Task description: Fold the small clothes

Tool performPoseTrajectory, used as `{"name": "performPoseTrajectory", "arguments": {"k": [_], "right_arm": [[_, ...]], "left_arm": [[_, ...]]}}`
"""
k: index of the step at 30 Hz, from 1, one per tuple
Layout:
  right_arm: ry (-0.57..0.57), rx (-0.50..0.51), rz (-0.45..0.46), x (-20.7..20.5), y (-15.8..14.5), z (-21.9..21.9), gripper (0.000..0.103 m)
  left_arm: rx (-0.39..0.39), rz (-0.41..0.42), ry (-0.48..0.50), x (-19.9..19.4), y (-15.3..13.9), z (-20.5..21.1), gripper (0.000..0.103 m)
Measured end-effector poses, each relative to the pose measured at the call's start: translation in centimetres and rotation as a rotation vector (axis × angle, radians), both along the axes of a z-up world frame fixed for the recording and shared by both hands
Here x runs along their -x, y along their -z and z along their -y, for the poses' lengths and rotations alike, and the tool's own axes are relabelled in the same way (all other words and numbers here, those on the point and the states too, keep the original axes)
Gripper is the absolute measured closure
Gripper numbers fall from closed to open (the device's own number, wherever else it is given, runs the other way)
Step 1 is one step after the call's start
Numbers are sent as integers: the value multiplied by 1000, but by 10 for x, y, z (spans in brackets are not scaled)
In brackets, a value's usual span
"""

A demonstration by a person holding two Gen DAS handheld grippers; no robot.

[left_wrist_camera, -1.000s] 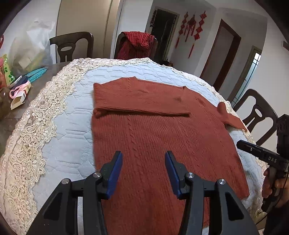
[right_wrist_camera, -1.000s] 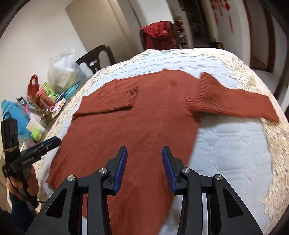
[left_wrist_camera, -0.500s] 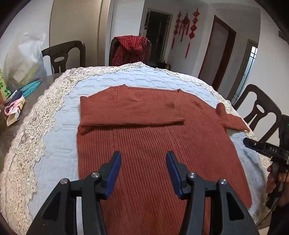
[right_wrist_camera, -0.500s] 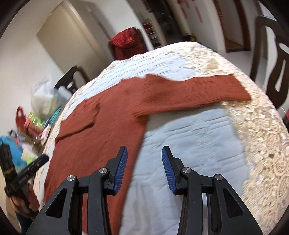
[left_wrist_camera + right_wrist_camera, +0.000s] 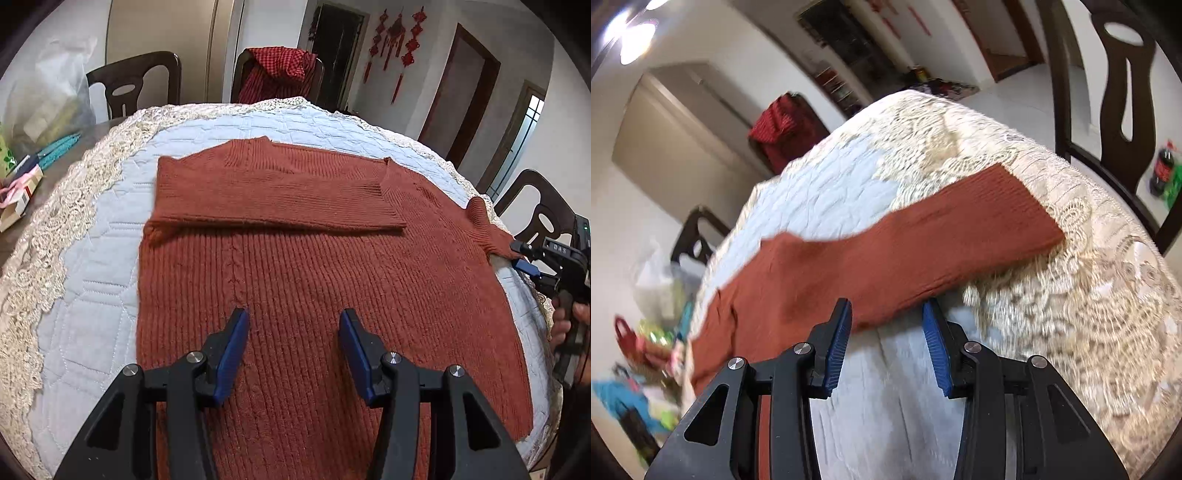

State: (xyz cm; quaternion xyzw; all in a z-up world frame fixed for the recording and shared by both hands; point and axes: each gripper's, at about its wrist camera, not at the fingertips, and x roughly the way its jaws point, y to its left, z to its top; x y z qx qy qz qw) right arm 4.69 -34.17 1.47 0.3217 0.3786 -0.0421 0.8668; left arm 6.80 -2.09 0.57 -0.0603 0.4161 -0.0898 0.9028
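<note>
A rust-red knitted sweater lies flat on the quilted table cover, its left sleeve folded across the chest. The other sleeve stretches out sideways to the lace border. My left gripper hovers open over the sweater's lower body, nothing between its blue pads. My right gripper is open just short of the outstretched sleeve's near edge, tilted; in the left wrist view the right gripper sits by that sleeve's cuff, held by a hand.
The round table wears a pale blue quilt with a lace edge. Dark wooden chairs ring it; one carries a red checked cloth. Bags and small items crowd the table's left side.
My right gripper swung right from the sweater's body to the outstretched sleeve and rolled, tilting its view. My left gripper edged left and lower over the sweater. Both stayed open.
</note>
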Motion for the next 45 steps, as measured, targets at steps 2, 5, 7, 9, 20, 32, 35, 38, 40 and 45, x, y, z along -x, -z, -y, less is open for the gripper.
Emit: {"name": "performPoseTrajectory", "arguments": {"k": [2, 5, 7, 9, 20, 32, 35, 38, 40, 45], "right_arm": [[27, -12, 8, -3, 1, 5, 62], [69, -37, 31, -6, 2, 14, 62], [88, -36, 42, -8, 0, 16, 63], [86, -12, 59, -12, -7, 14, 84], [-200, 133, 266, -42, -91, -79, 88], [-652, 149, 196, -44, -55, -184, 71], [-579, 150, 166, -36, -46, -162, 71], [-467, 168, 119, -33, -36, -136, 71], [-406, 197, 69, -35, -25, -123, 71], [-372, 169, 17, -30, -10, -104, 77]], "left_arm": [[10, 0, 4, 0, 0, -1, 47], [19, -1, 9, 1, 1, -1, 45], [28, -1, 11, 0, 1, -2, 45], [38, -1, 11, 0, 1, -2, 45], [73, -2, 12, 0, 1, -6, 44], [66, 32, 23, 4, -27, -15, 44], [60, 82, 36, -4, -48, -14, 44], [59, 113, 52, -19, -62, -7, 44], [55, 128, 63, -32, -66, 2, 44], [53, 81, 92, -74, -48, 23, 45]]}}
